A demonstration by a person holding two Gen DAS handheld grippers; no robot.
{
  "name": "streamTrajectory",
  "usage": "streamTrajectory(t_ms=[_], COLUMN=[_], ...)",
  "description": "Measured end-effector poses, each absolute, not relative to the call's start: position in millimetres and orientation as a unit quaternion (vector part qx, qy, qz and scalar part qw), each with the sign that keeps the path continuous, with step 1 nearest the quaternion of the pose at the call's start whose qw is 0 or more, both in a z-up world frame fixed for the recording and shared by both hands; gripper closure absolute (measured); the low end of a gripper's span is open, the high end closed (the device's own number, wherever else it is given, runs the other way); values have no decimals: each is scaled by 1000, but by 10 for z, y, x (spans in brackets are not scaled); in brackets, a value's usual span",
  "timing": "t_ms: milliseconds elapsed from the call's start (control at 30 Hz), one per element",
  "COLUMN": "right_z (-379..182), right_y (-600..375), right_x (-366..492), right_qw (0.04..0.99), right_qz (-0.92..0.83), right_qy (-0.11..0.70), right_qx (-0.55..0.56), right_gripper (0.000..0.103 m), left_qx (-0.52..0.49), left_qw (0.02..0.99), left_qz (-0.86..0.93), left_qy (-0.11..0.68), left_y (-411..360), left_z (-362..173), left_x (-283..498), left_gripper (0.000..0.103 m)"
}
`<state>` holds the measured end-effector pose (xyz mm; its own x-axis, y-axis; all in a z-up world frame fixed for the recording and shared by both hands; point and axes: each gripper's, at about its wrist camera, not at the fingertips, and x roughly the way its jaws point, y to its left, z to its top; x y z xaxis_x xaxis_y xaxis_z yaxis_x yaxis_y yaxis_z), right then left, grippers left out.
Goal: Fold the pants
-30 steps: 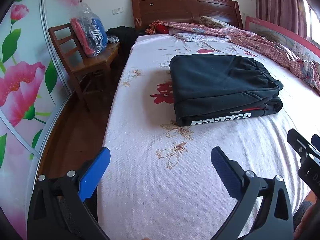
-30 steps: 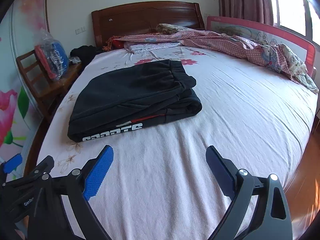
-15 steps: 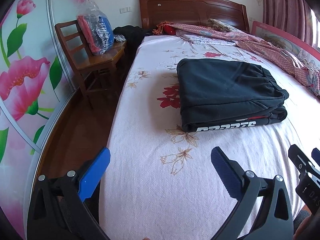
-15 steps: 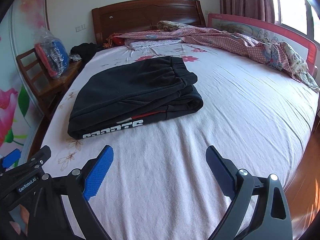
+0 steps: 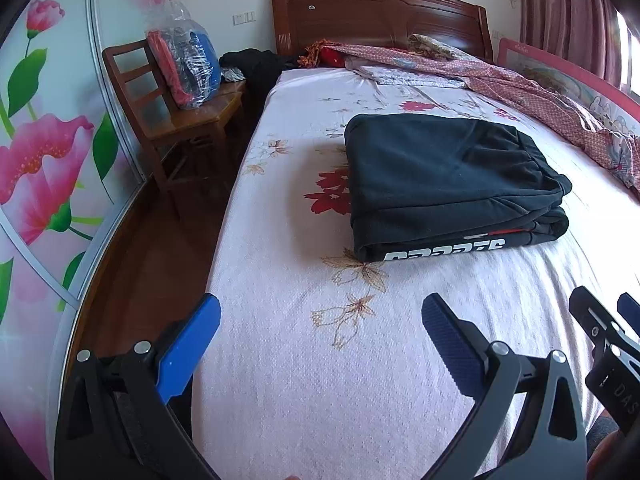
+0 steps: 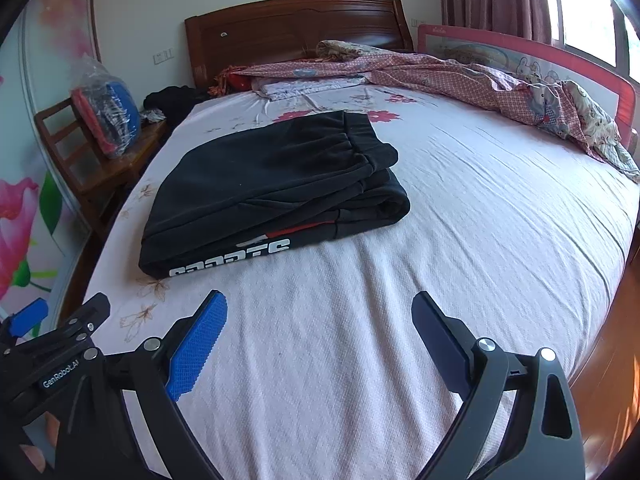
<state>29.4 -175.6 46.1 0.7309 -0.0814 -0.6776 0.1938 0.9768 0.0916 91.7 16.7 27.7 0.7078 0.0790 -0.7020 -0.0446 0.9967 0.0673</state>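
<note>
Black pants lie folded in a thick rectangle on the bed, white lettering along the near edge; they also show in the right wrist view. My left gripper is open and empty, held above the sheet well short of the pants. My right gripper is open and empty too, also short of the pants. The right gripper's tip shows in the left wrist view, and the left gripper shows in the right wrist view.
The bed has a pale floral sheet. A crumpled pink quilt lies along the far right by a red rail. A wooden chair with a plastic bag stands left of the bed, beside a flowered wardrobe door.
Both grippers have drawn back a little from the pants and shifted slightly. The pants have not moved. Both grippers stay open.
</note>
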Motion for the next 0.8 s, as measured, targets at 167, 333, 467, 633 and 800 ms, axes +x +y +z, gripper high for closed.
streamTrajectory(t_ms=[167,333,467,633,800], right_z=[461,462,462,469,477], right_y=[-1751,-1752,-1748,-1738,-1738], right_x=[295,299,303,306,304], right_qw=[927,927,926,927,927], right_qz=[-74,-70,-72,-67,-67], right_qy=[360,360,362,361,360], right_qx=[79,81,79,80,81], right_gripper=[10,10,10,10,10], left_qx=[23,23,22,22,28], left_qw=[923,923,923,922,923], left_qz=[32,33,33,33,33], left_qy=[382,384,383,384,381], left_y=[164,170,164,163,148], left_z=[277,278,276,273,285], left_x=[917,924,928,931,942], left_gripper=[2,2,2,2,2])
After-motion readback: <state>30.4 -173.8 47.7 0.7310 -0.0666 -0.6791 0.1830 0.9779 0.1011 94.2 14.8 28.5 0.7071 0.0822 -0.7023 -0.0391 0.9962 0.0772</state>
